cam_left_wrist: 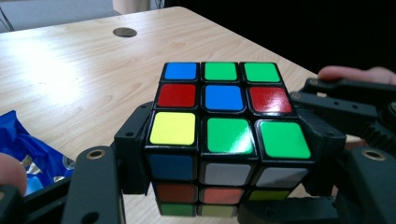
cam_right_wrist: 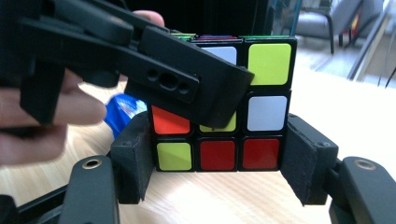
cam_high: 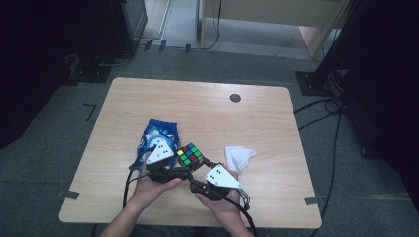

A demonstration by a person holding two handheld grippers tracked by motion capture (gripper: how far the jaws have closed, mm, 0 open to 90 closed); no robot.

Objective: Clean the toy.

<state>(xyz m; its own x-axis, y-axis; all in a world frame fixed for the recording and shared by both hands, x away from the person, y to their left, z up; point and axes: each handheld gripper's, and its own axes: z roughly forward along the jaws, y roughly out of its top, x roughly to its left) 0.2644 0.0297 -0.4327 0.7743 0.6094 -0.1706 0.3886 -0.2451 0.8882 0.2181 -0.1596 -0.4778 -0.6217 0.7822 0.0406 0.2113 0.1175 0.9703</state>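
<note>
You are holding the puzzle cube [cam_high: 190,156] just above the bench [cam_high: 267,123], near its front edge, between the blue snack bag [cam_high: 159,132] and the crumpled white tissue [cam_high: 238,157]. Your left gripper [cam_left_wrist: 224,158] is clamping the cube across two opposite faces, its jaws standing fairly wide because the cube fills the gap between them. Your right gripper [cam_right_wrist: 219,158] is bracketing the bottom layer from the other side; in the right gripper view its pads are sitting tight against the two ends of that row, so it looks to be gripping that layer as well, though how hard it is pressing I cannot tell.

Judging by its look, you are dealing with a light, rigid plastic thing that is not going to crush, but whose glossy stickers are giving the pads a slick surface. The real quirk is that it is jointed: each layer is free to turn against the others, so a grip spanning two layers is likely to lock them, while a grip on one layer is leaving the rest free to swing. You are probably doing best by keeping each pad flat and centred on a face, squarely within the layer it is meant to hold, and by avoiding corners, where the cube is likely to pivot out. Keep the layers lined up before turning, since a misaligned layer is apt to jam.
</note>
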